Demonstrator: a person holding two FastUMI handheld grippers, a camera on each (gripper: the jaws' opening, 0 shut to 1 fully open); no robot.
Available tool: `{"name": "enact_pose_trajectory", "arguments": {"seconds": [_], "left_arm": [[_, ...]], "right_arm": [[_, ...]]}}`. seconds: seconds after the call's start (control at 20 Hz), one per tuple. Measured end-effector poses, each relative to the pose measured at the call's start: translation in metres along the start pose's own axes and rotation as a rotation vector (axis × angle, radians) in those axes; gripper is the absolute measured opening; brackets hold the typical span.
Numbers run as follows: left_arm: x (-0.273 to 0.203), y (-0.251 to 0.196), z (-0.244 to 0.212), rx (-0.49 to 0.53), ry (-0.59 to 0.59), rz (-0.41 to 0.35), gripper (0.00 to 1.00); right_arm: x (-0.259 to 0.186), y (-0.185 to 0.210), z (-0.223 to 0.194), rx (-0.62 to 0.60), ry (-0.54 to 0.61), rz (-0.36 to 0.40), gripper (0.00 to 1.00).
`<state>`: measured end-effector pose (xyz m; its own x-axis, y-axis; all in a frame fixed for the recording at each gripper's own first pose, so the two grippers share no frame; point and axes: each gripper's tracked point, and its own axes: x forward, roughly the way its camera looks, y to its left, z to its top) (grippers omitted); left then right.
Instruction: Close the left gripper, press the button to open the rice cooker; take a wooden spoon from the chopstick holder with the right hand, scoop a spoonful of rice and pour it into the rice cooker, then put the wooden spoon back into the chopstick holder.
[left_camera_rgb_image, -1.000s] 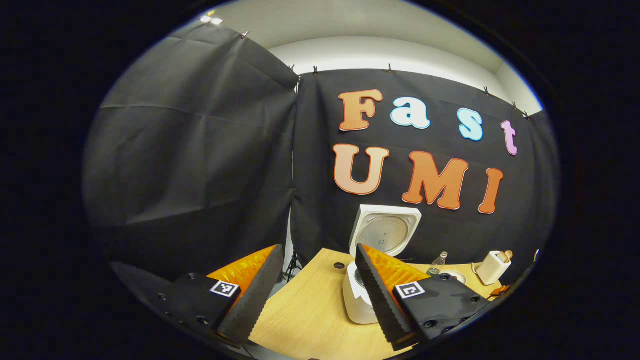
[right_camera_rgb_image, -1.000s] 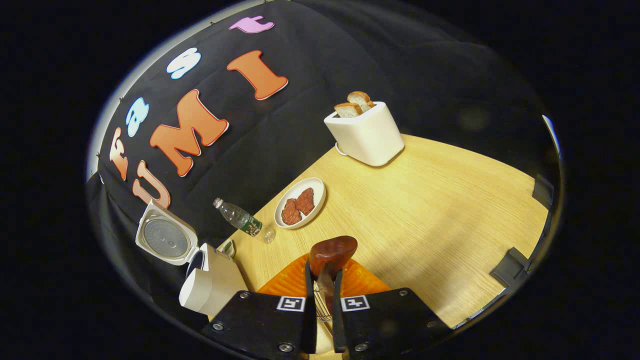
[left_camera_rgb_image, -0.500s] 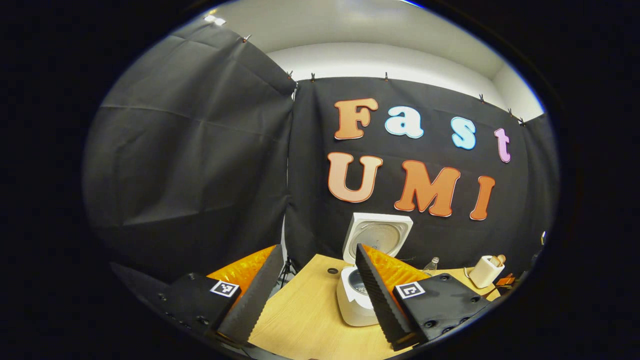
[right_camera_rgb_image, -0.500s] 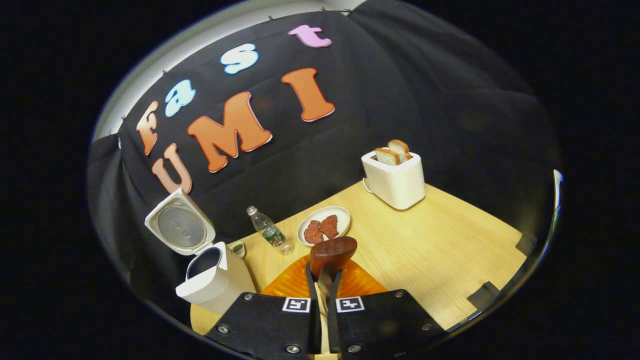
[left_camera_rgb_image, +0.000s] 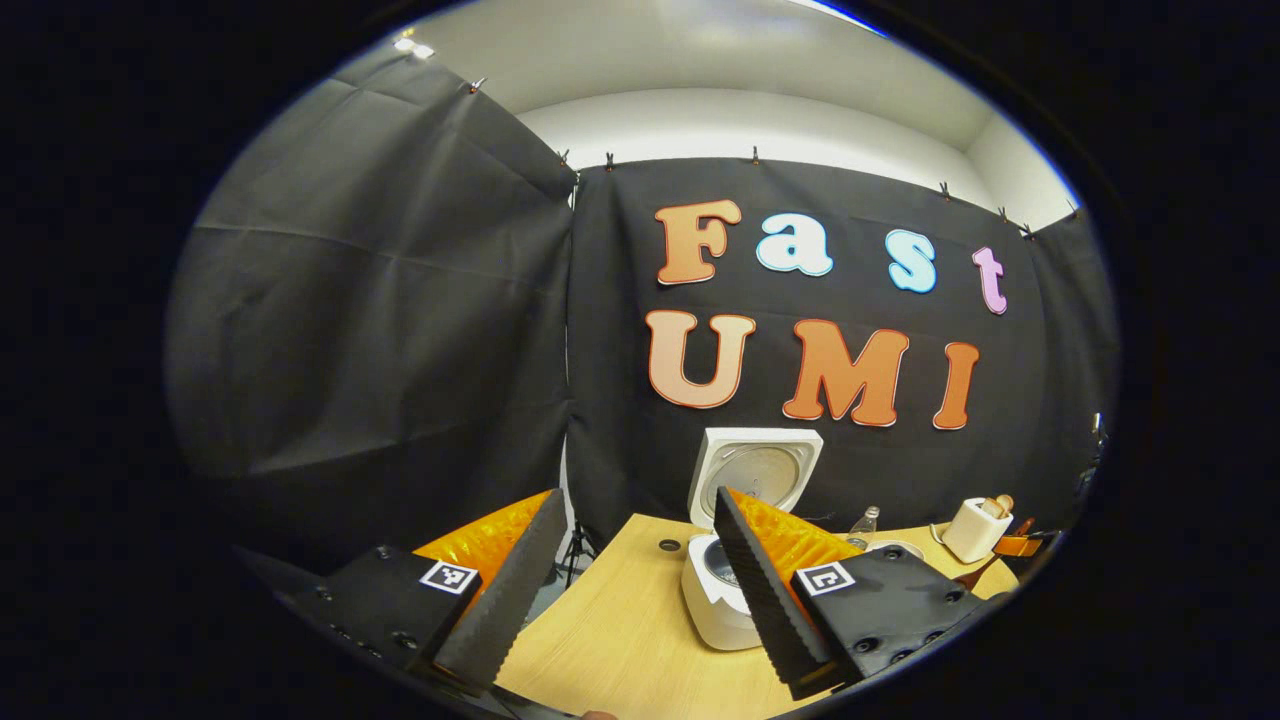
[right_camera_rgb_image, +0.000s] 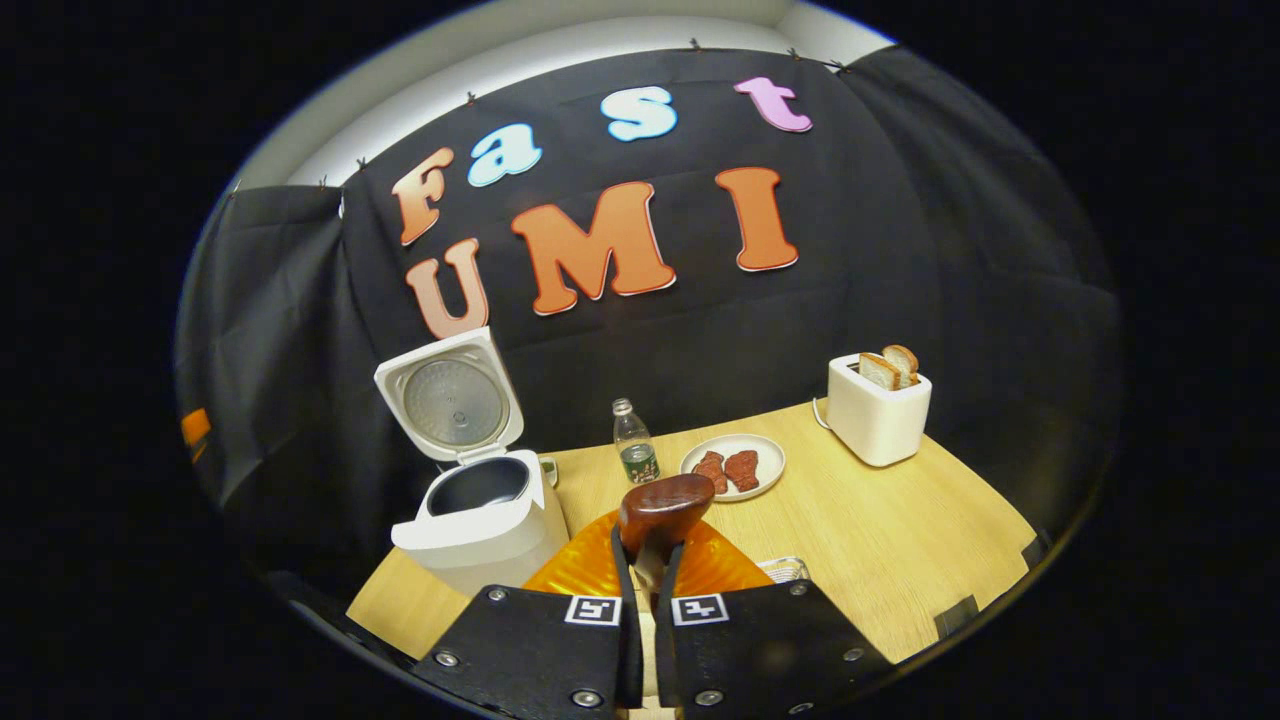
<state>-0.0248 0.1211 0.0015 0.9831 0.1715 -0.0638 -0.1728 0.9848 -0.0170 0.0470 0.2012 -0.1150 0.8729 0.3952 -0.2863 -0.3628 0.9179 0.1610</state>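
While the right gripper (right_camera_rgb_image: 647, 560) clamps both fingers on the wooden spoon (right_camera_rgb_image: 664, 507), its bowl sticks up above the table (right_camera_rgb_image: 900, 540); the rice cooker (right_camera_rgb_image: 480, 505) stands open just left; the left gripper (left_camera_rgb_image: 640, 570) is spread wide, holding nothing.

1. A pale wooden counter (right_camera_rgb_image: 900, 540) is carrying everything, and its far edge is meeting the black cloth wall.
2. A white toaster (right_camera_rgb_image: 877, 416) is standing near the far right corner of the counter, with two slices of bread (right_camera_rgb_image: 889, 366) sticking up out of its slots.
3. A white plate (right_camera_rgb_image: 733, 466) is lying left of the toaster, well apart from it, holding two reddish-brown pieces of meat (right_camera_rgb_image: 727, 470).
4. A clear plastic bottle (right_camera_rgb_image: 633, 444) with a dark label is standing upright just left of the plate.
5. In the left gripper view the toaster (left_camera_rgb_image: 968, 530) is showing small at the far right of the counter (left_camera_rgb_image: 620, 640).
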Motion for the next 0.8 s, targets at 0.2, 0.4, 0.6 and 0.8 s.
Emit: {"name": "enact_pose_trajectory", "arguments": {"seconds": [0.2,0.4,0.6,0.8], "left_arm": [[-0.002,0.006,0.0,0.026,-0.004,0.004,1.0],[-0.002,0.011,-0.003,0.039,0.004,0.0,1.0],[0.002,0.013,-0.006,0.063,0.014,-0.015,0.98],[0.009,0.009,-0.015,0.055,0.04,-0.03,0.98]], "right_arm": [[0.012,0.018,-0.038,-0.12,0.039,-0.007,0.04],[0.026,0.021,-0.065,-0.227,0.058,-0.051,0.04],[0.033,0.021,-0.089,-0.309,0.078,-0.095,0.05],[0.042,0.026,-0.098,-0.355,0.045,-0.115,0.05]]}}
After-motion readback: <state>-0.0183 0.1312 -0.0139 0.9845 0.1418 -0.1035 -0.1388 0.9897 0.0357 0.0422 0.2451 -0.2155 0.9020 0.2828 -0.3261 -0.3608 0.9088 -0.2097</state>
